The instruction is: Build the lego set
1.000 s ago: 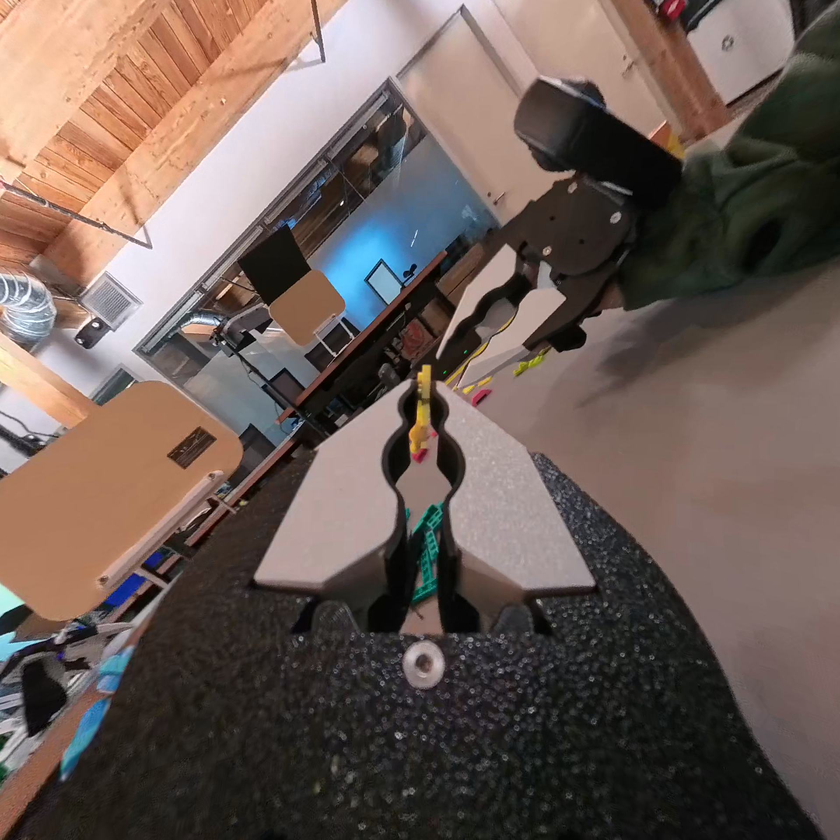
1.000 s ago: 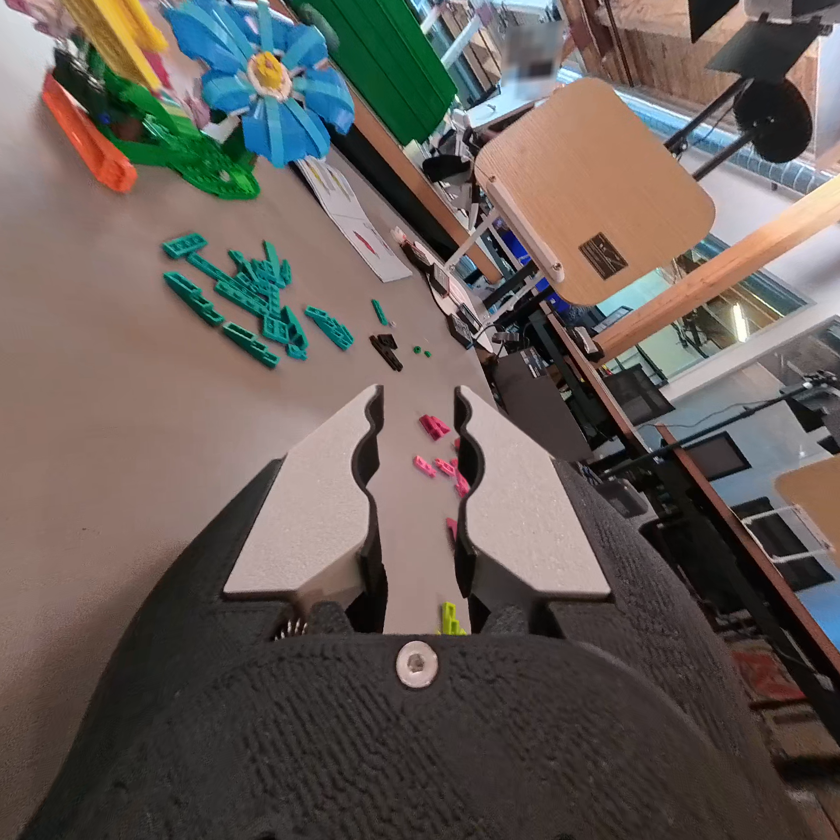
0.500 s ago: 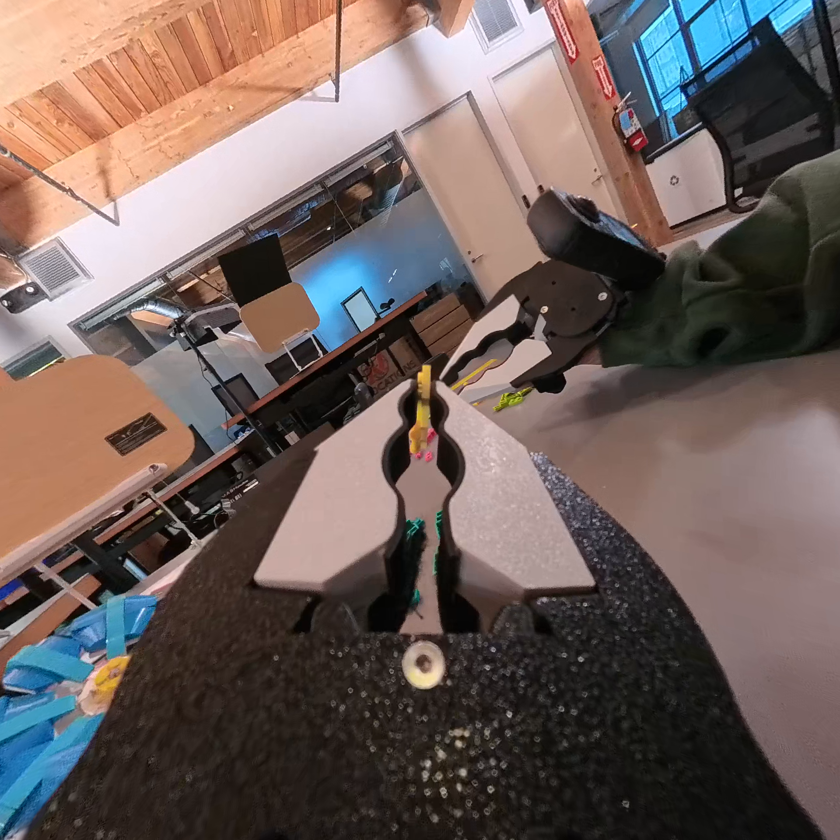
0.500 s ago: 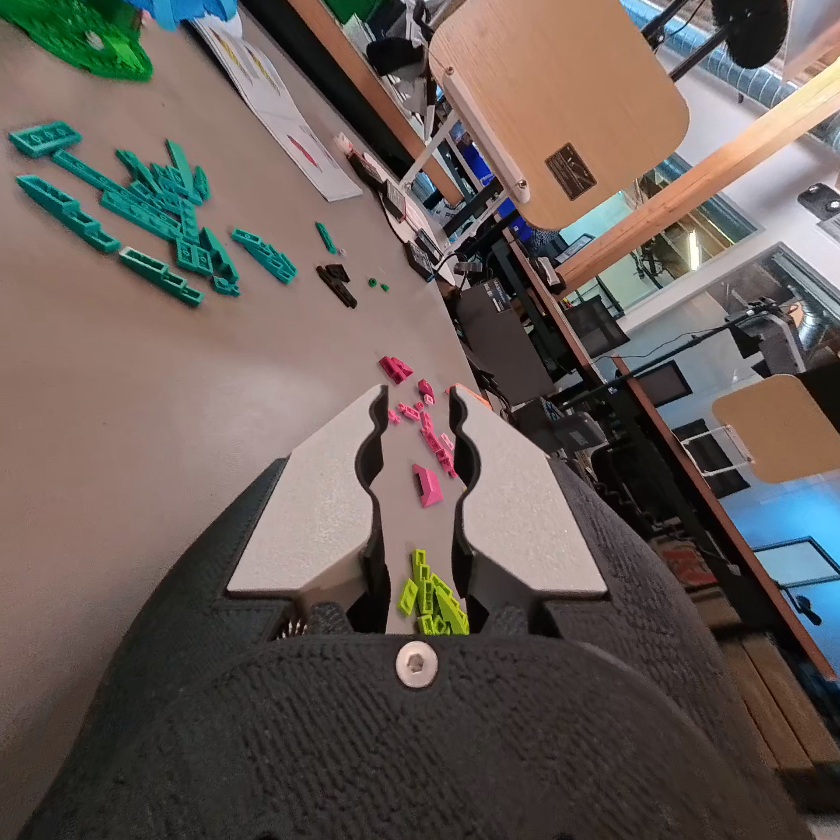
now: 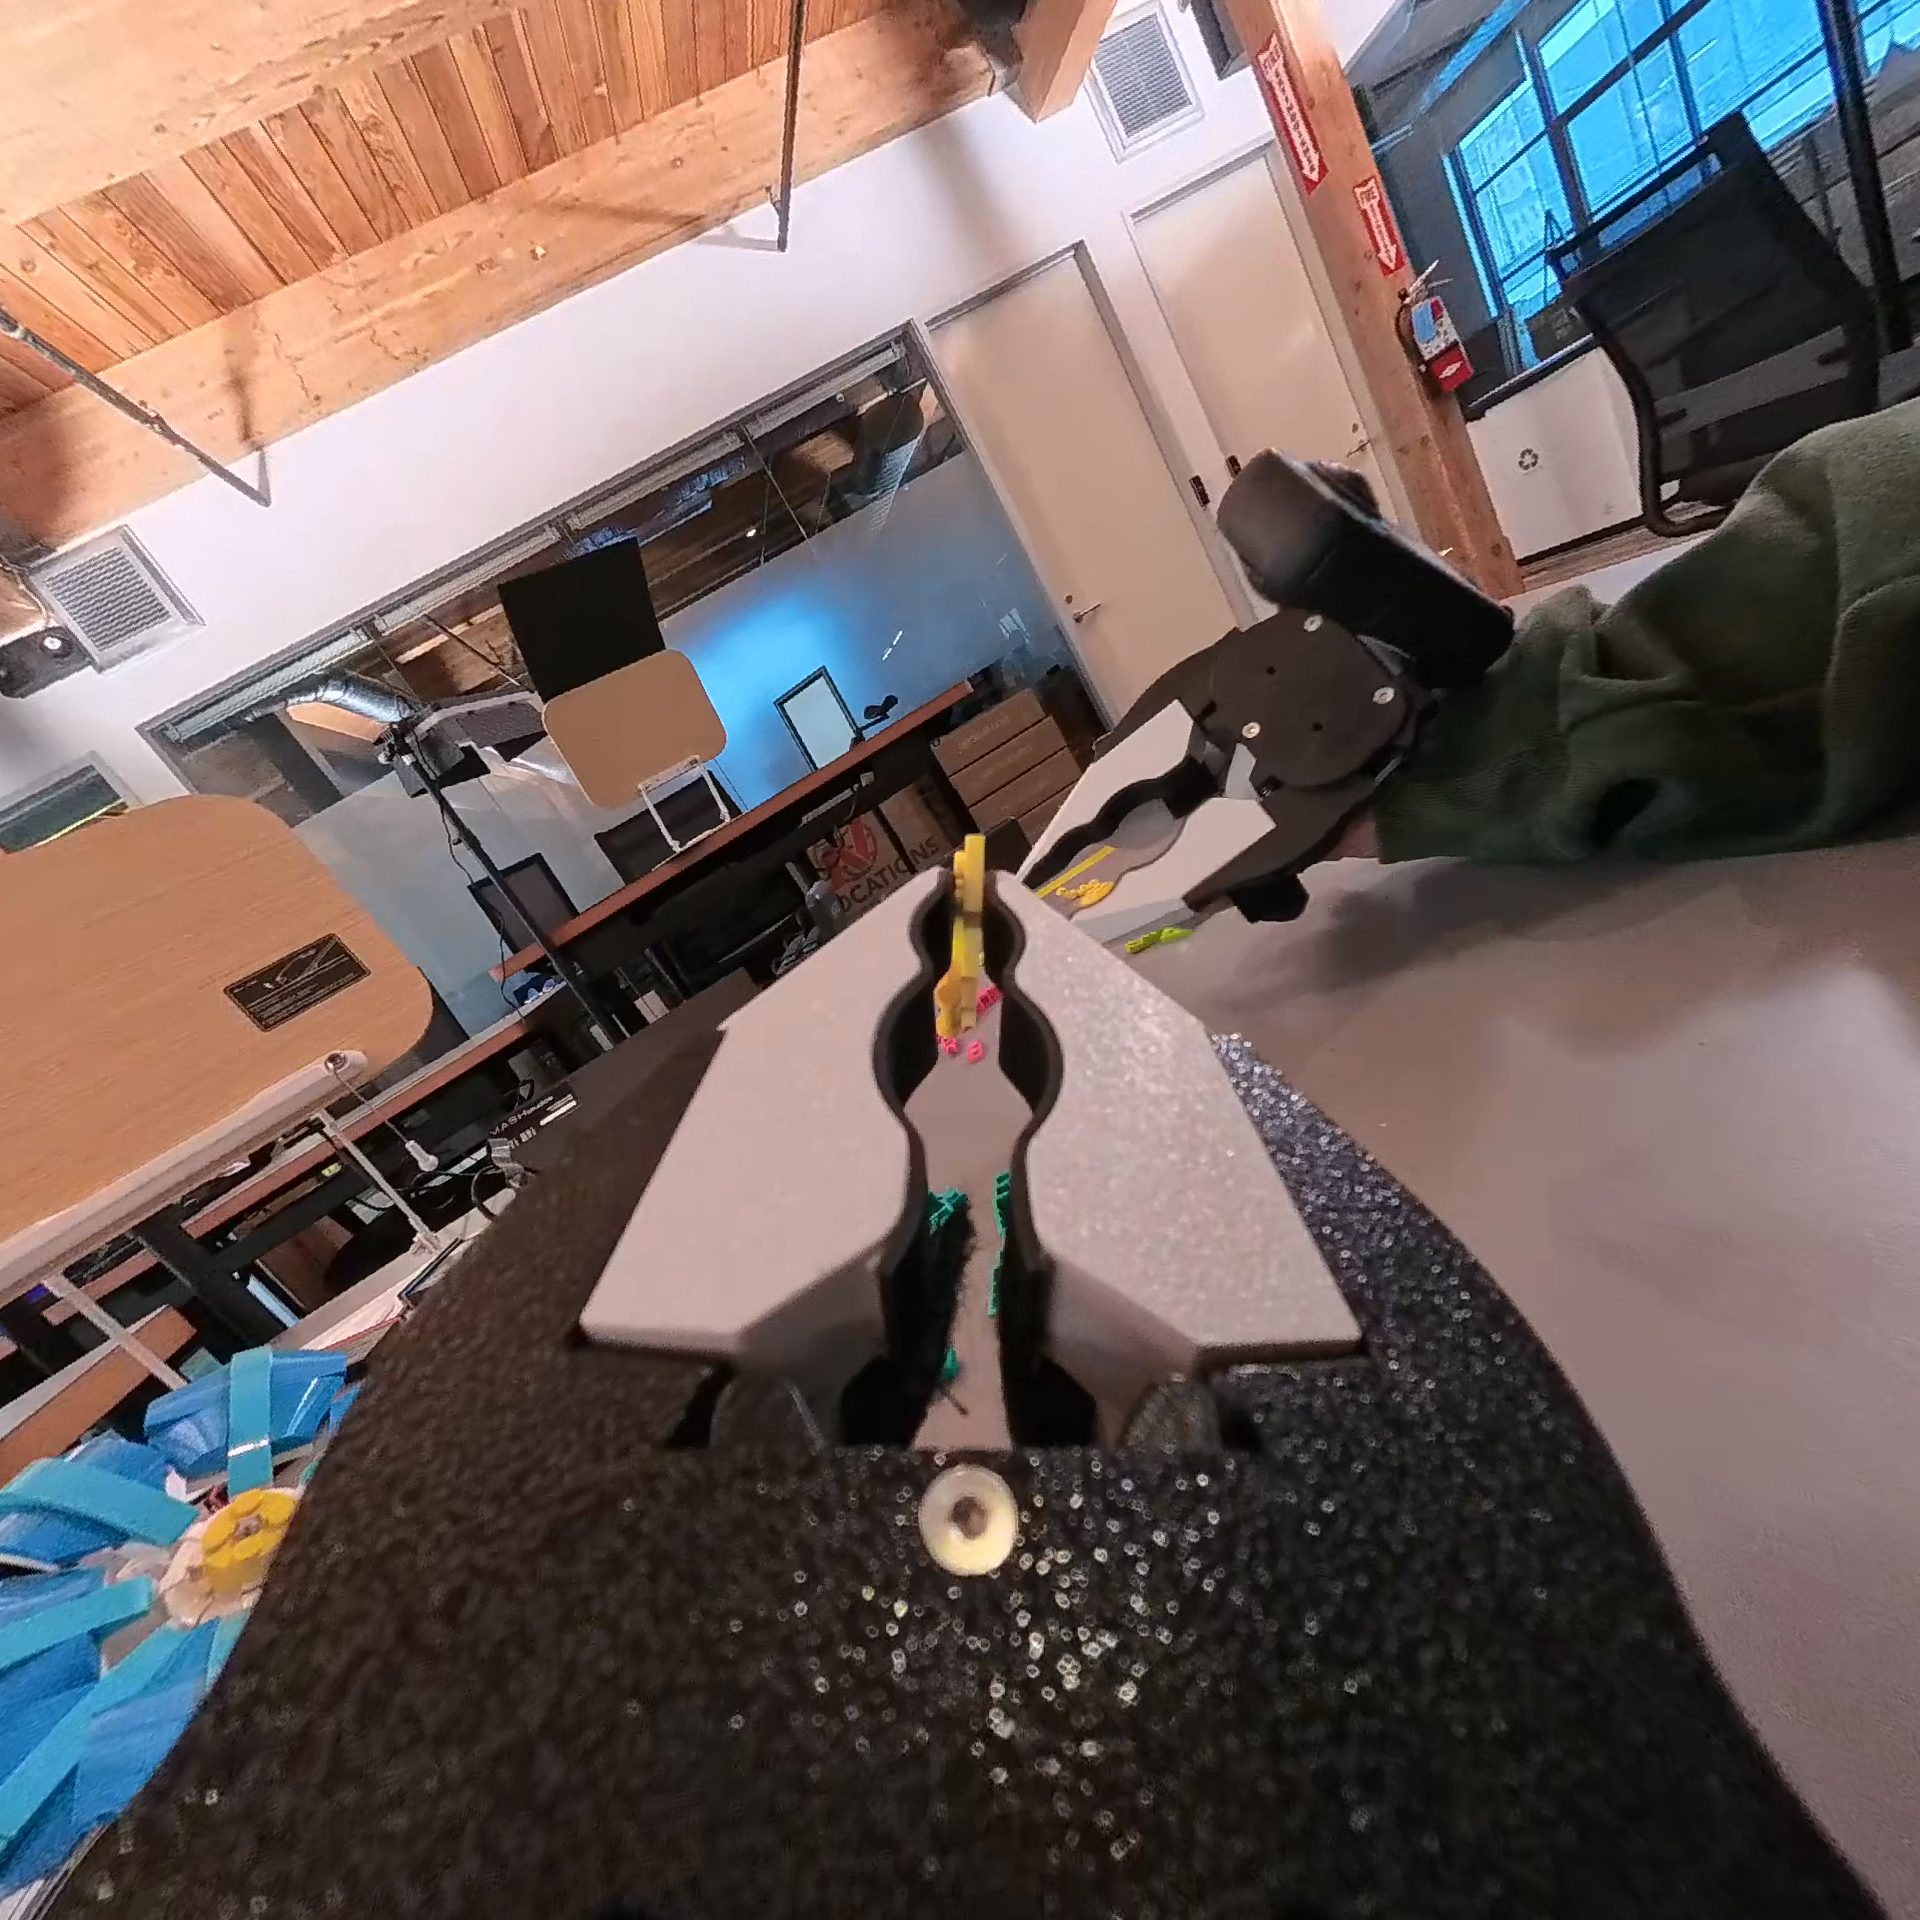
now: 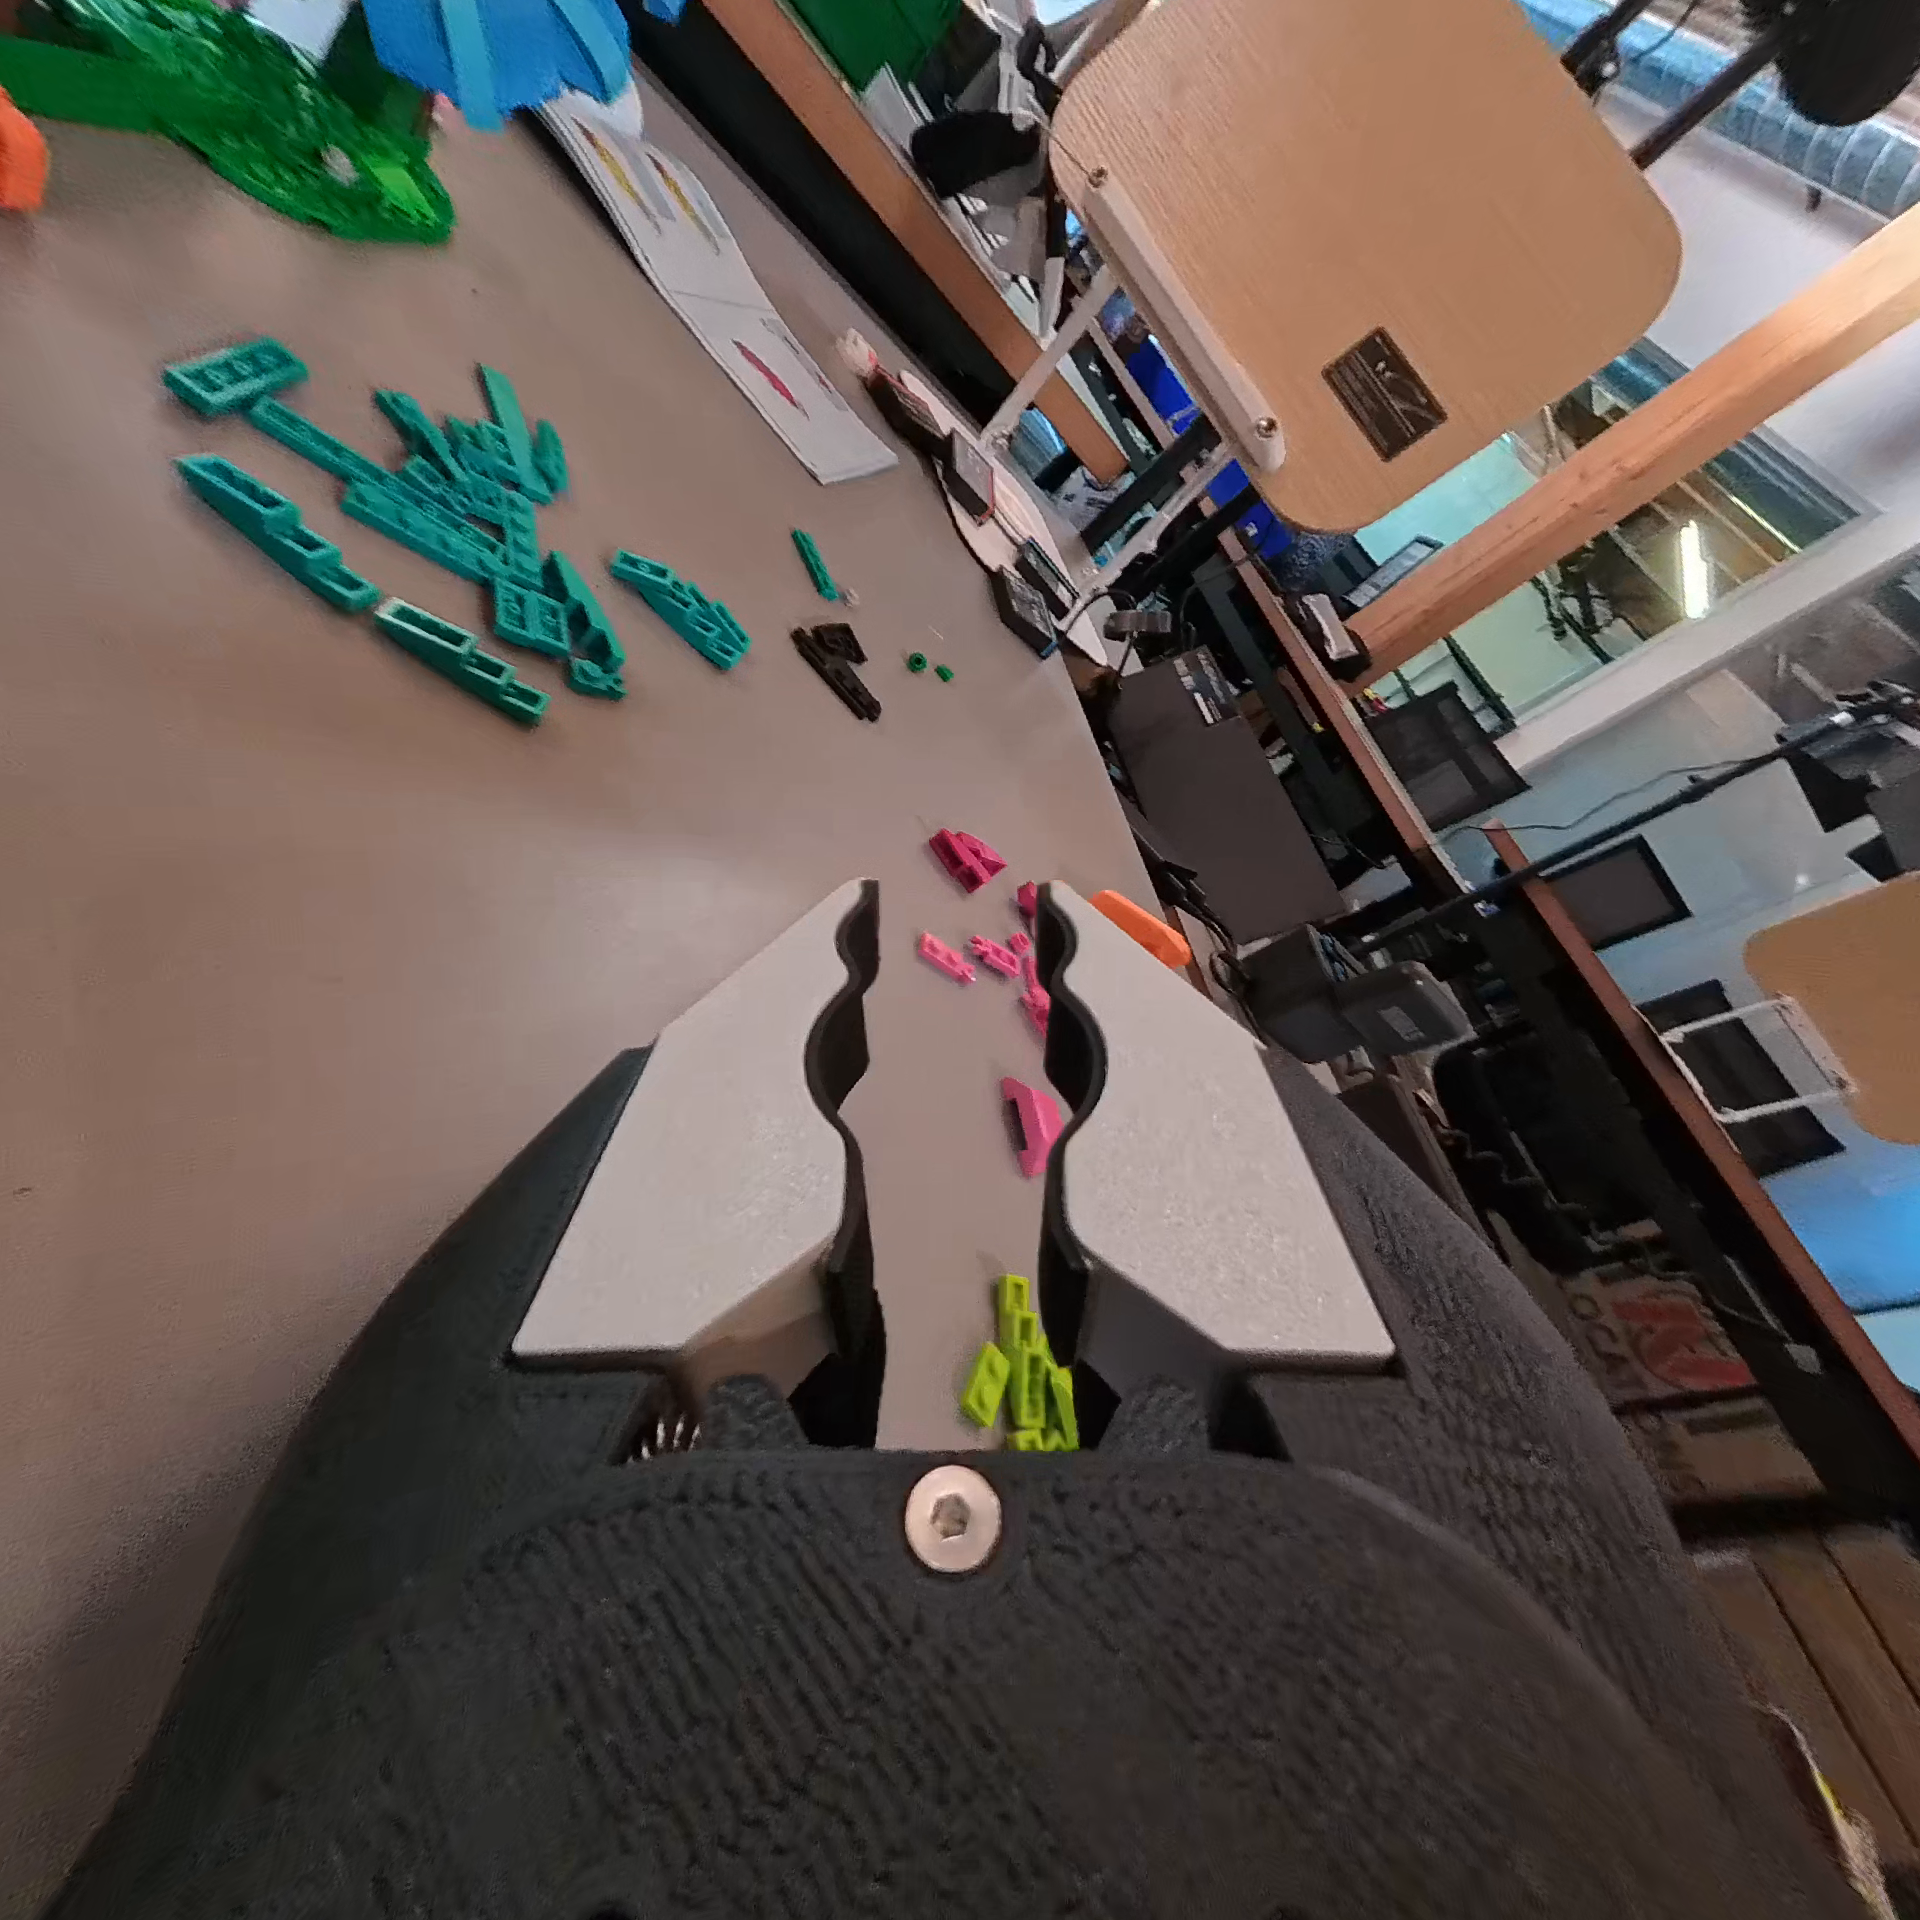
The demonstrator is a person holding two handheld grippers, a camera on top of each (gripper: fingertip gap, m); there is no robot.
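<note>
My left gripper (image 5: 968,883) is shut on a thin yellow lego piece (image 5: 962,940) held upright between its tips, above the grey table (image 5: 1558,1091). My right gripper (image 6: 956,894) is open and empty, low over the table, with pink pieces (image 6: 1029,1127) between and beyond its fingers and lime pieces (image 6: 1023,1366) near its base. The right gripper also shows in the left wrist view (image 5: 1153,821), open, held by a green-sleeved arm (image 5: 1683,665). Teal pieces (image 6: 436,530) lie scattered at the left of the right wrist view.
A blue lego flower (image 5: 125,1538) sits at the lower left of the left wrist view. Green leaf parts (image 6: 260,114), an instruction booklet (image 6: 727,301), small black pieces (image 6: 836,665) and an orange piece (image 6: 1143,925) lie on the table. The table edge runs at the right.
The left gripper has tilted more level while keeping the yellow piece. The right gripper has moved over the pink and lime pieces, and stays open.
</note>
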